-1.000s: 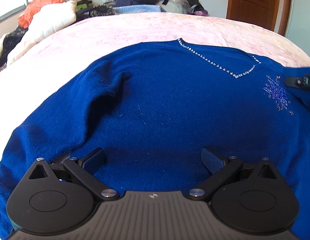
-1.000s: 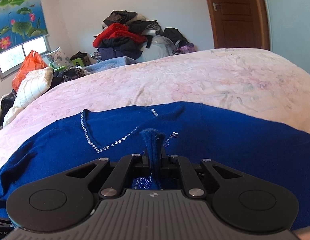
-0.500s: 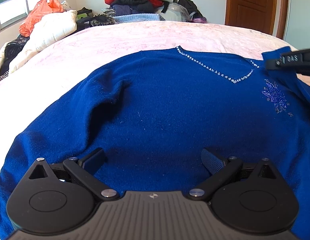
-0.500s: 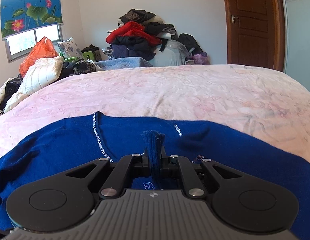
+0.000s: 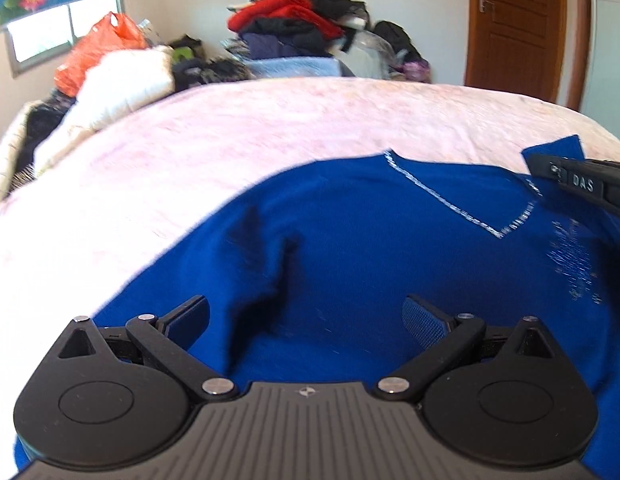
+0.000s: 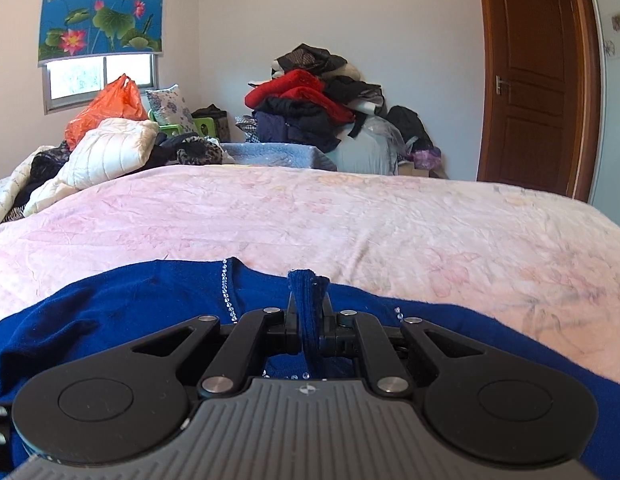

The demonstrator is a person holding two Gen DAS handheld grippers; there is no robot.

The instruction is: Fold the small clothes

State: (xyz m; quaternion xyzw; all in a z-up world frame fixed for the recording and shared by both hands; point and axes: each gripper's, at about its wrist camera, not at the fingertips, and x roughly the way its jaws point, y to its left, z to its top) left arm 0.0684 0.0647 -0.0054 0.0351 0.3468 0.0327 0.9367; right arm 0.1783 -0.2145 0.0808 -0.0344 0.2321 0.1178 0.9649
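Sweater [image 5: 370, 264], blue knit with a rhinestone V-neck, lies spread front-up on the pink bedspread [image 6: 350, 216], one side rucked into a deep crease. The right gripper [image 6: 308, 326] is clamped on a pinch of its knit, raised clear of the bed, while the left gripper [image 5: 306, 316] hovers over the body with jaws spread wide, holding nothing. Risk, as I judge it: the pinch is thin, so the soft knit could slip out mid-fold, or the lifted edge could drag the whole garment across the plush cover with nothing pinning it; the crease might get folded in. Beyond the bed stand a clothes heap [image 6: 310, 104], an orange plastic bag [image 6: 106, 110], a white quilt [image 6: 110, 152], a lotus-print window blind [image 6: 102, 8] and a wooden door [image 6: 534, 76].
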